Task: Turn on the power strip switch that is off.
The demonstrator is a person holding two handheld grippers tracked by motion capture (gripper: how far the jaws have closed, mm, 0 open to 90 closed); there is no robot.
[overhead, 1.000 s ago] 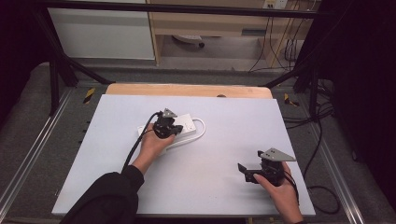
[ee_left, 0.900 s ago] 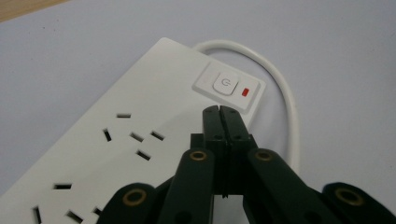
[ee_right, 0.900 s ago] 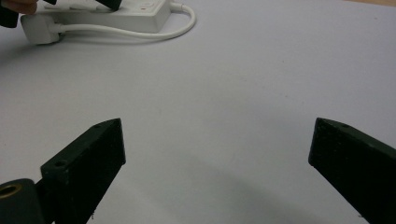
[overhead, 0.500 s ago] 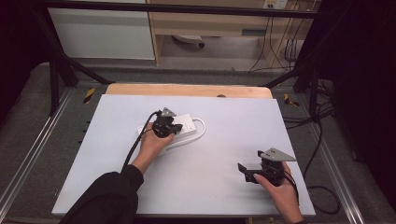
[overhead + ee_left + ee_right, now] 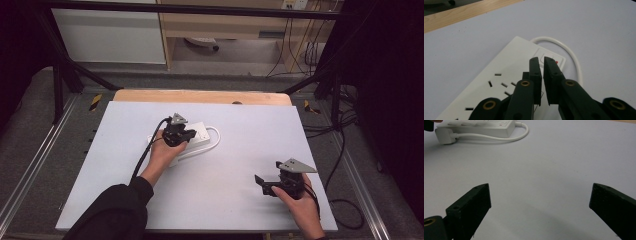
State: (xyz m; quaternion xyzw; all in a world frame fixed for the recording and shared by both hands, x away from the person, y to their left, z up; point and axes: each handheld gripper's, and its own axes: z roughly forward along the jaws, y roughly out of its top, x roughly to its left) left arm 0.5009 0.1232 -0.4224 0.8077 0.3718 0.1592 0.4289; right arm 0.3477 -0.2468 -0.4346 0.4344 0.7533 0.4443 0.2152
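Slippage is the risk: the left gripper, jaws nearly shut on nothing and just easing apart, hovers at the rocker switch of the power strip mid-table, and could skid off; the right gripper rests wide open.

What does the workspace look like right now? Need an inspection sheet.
Surface: white board on a wooden table, no marks seen.
Job's things: white power strip lying flat, red-marked switch at one end; its plug lies beside it.
Clutter: nothing seen.
Grippers: left claw over the switch end, jaws nearly together with a thin gap, just starting to open, nothing between them. Right claw wide open near the board's edge, holding nothing.
Cables: strip's white cord loops beside it.
Surroundings: black frame, floor cables.
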